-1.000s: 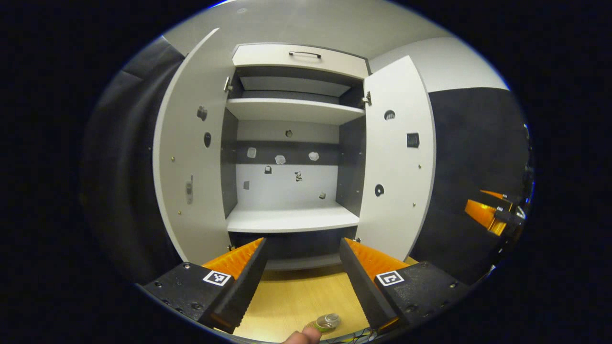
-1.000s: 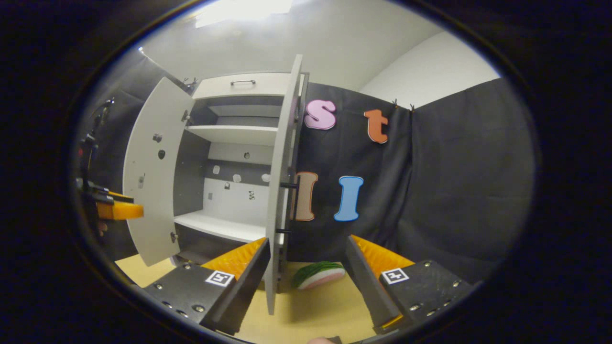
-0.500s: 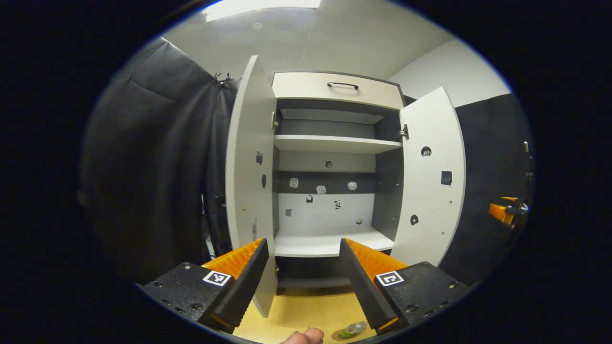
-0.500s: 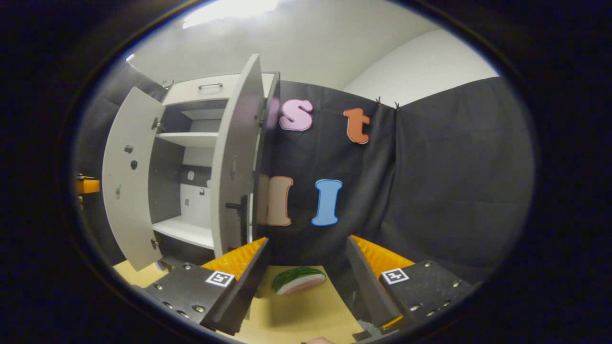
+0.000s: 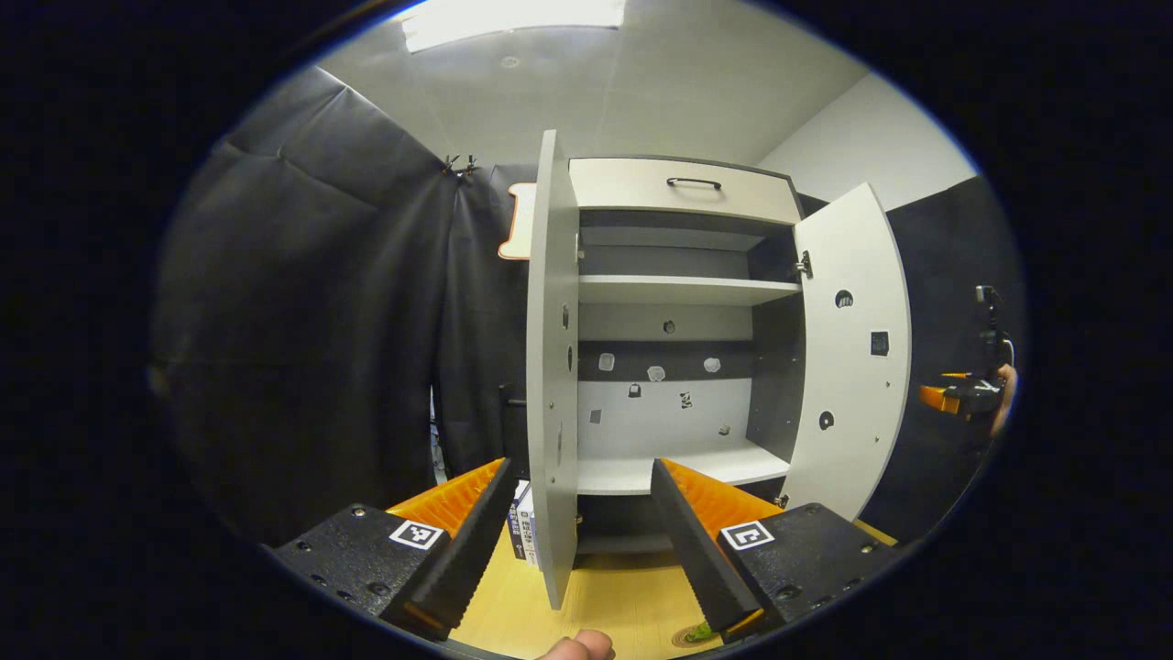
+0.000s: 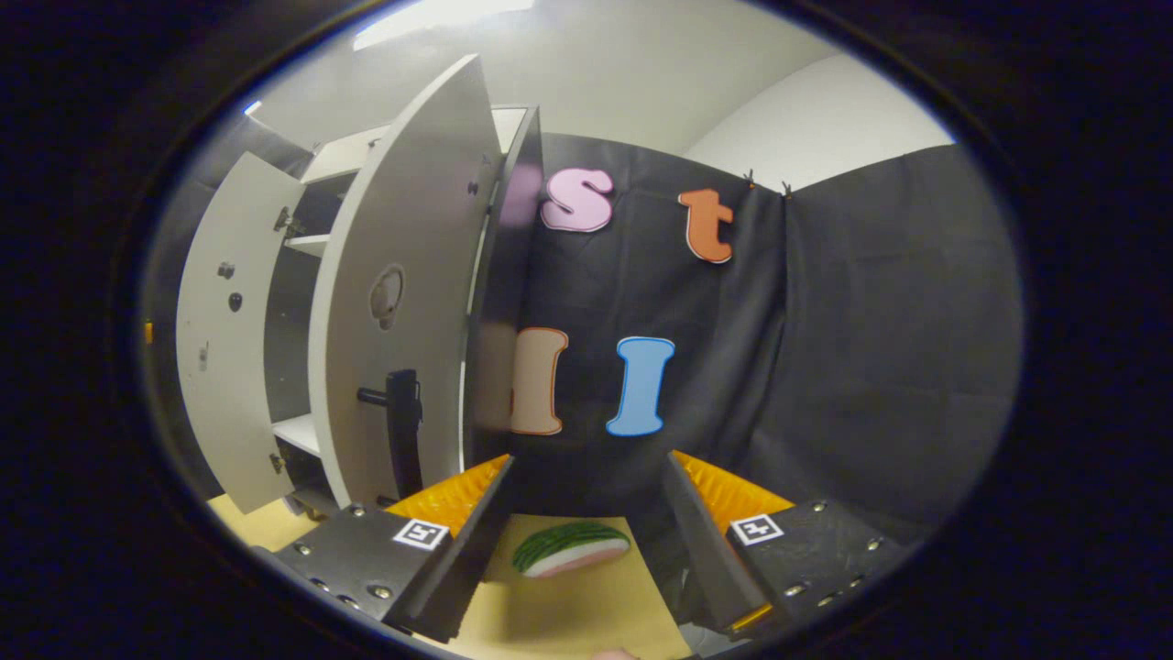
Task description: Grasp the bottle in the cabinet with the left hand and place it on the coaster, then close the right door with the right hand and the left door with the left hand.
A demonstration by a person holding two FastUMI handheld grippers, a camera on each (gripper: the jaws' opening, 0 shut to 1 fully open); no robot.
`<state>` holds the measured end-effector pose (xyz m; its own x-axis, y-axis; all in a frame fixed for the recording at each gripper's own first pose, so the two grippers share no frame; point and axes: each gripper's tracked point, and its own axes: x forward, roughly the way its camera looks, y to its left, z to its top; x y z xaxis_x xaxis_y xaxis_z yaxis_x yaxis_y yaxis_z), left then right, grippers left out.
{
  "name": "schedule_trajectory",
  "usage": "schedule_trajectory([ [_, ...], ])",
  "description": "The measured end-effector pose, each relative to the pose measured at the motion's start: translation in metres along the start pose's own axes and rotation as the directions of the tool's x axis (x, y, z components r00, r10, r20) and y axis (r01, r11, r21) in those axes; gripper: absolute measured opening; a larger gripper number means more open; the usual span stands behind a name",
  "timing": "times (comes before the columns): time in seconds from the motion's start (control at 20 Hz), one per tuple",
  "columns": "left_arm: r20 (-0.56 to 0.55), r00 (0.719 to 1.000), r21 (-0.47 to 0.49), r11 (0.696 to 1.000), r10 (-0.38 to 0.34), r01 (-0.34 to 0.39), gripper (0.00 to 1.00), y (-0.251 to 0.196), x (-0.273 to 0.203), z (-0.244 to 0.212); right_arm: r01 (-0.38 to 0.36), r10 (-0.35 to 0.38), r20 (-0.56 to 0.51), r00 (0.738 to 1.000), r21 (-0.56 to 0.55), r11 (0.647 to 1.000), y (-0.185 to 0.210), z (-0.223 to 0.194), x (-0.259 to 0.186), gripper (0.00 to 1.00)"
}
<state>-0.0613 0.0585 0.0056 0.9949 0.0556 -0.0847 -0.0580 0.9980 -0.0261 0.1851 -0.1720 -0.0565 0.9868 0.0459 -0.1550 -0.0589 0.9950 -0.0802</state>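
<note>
In the left gripper view the left gripper (image 5: 579,513) fills the bottom of the frame with its two fingers spread apart and nothing between them. The cabinet (image 5: 678,275) stands in the middle of the frame, its left door (image 5: 553,367) seen nearly edge-on and its right door (image 5: 852,357) swung open at the right. At the lower edge, a small part of the bottle (image 5: 698,632) lies on the coaster (image 5: 683,638) on the wooden table (image 5: 605,596). In the right gripper view the right gripper (image 6: 586,513) is also open and empty, with the right door's black handle (image 6: 401,440) at lower left and a watermelon slice (image 6: 570,547) between the fingers, farther off.
</note>
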Motion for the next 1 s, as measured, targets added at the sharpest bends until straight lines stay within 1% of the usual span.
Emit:
schedule_trajectory([
  [0.05, -0.012, 1.0, 0.003, 1.0, -0.006, 0.006, 0.94, 0.001, -0.003, -0.005, -0.002, 0.002, 0.0, 1.0, 0.008, 1.0, 0.001, -0.001, 0.007, 0.96],
  [0.1, -0.02, 1.0, 0.013, 1.0, -0.006, 0.007, 0.95, 0.004, -0.003, -0.01, -0.021, 0.021, 0.002, 1.0, 0.011, 1.0, 0.008, 0.0, 0.013, 0.96],
  [0.15, -0.023, 1.0, 0.025, 1.0, -0.005, 0.005, 0.91, 0.006, -0.003, -0.012, -0.04, 0.04, 0.005, 0.999, 0.01, 0.999, 0.015, 0.001, 0.016, 0.96],
  [0.2, -0.026, 1.0, 0.034, 0.999, -0.006, 0.007, 0.95, 0.007, -0.003, -0.014, -0.053, 0.053, 0.014, 0.999, 0.0, 0.999, 0.019, 0.002, 0.02, 0.96],
  [0.25, -0.026, 1.0, 0.035, 0.999, -0.003, 0.004, 0.95, 0.006, -0.003, -0.016, -0.048, 0.048, 0.017, 0.999, -0.015, 0.999, 0.019, 0.0, 0.026, 0.96],
  [0.35, -0.039, 0.999, 0.02, 1.0, -0.011, 0.012, 0.95, -0.003, -0.002, -0.021, -0.052, 0.052, -0.017, 0.999, -0.02, 0.998, 0.025, -0.01, 0.031, 0.94],
  [0.4, -0.046, 0.999, 0.011, 1.0, -0.027, 0.028, 0.94, -0.009, -0.002, -0.023, -0.074, 0.073, -0.024, 0.997, -0.024, 0.997, 0.035, -0.012, 0.031, 0.94],
  [0.45, -0.046, 0.998, 0.007, 0.999, -0.048, 0.048, 0.95, -0.017, -0.002, -0.023, -0.121, 0.12, -0.026, 0.992, -0.037, 0.992, 0.053, -0.012, 0.028, 0.96],
  [0.5, -0.042, 0.997, 0.007, 0.998, -0.061, 0.062, 0.95, -0.022, -0.001, -0.021, -0.135, 0.134, -0.015, 0.991, -0.08, 0.988, 0.064, -0.013, 0.026, 0.96],
  [0.55, -0.045, 0.997, 0.01, 0.998, -0.063, 0.064, 0.94, -0.023, -0.001, -0.022, -0.137, 0.138, 0.0, 0.99, -0.136, 0.981, 0.066, -0.013, 0.026, 0.88],
  [0.6, -0.052, 0.997, 0.009, 0.998, -0.06, 0.061, 0.95, -0.025, -0.001, -0.023, -0.131, 0.131, -0.01, 0.991, -0.172, 0.976, 0.064, -0.016, 0.027, 0.85],
  [0.65, -0.052, 0.997, 0.002, 0.998, -0.056, 0.057, 0.95, -0.026, -0.002, -0.022, -0.129, 0.129, -0.011, 0.992, -0.162, 0.978, 0.063, -0.018, 0.027, 0.89],
  [0.75, -0.019, 0.998, -0.029, 0.997, -0.067, 0.067, 0.94, -0.031, -0.006, -0.012, -0.138, 0.135, -0.032, 0.99, -0.105, 0.985, 0.07, -0.024, 0.026, 0.88],
  [0.8, -0.007, 0.997, -0.04, 0.996, -0.076, 0.075, 0.94, -0.034, -0.006, -0.009, -0.139, 0.138, -0.019, 0.99, -0.075, 0.987, 0.076, -0.02, 0.025, 0.88],
  [0.85, -0.001, 0.996, -0.045, 0.995, -0.087, 0.087, 0.94, -0.037, -0.005, -0.007, -0.14, 0.141, 0.002, 0.99, -0.026, 0.99, 0.082, -0.011, 0.023, 0.85],
  [0.95, 0.004, 0.997, -0.036, 0.996, -0.081, 0.081, 0.95, -0.034, -0.001, -0.004, -0.144, 0.141, 0.033, 0.989, 0.097, 0.985, 0.101, 0.004, 0.021, 0.88],
  [1.0, 0.007, 0.997, -0.037, 0.996, -0.075, 0.075, 0.95, -0.032, 0.002, -0.001, -0.125, 0.122, 0.036, 0.992, 0.129, 0.984, 0.105, 0.009, 0.023, 0.86],
])
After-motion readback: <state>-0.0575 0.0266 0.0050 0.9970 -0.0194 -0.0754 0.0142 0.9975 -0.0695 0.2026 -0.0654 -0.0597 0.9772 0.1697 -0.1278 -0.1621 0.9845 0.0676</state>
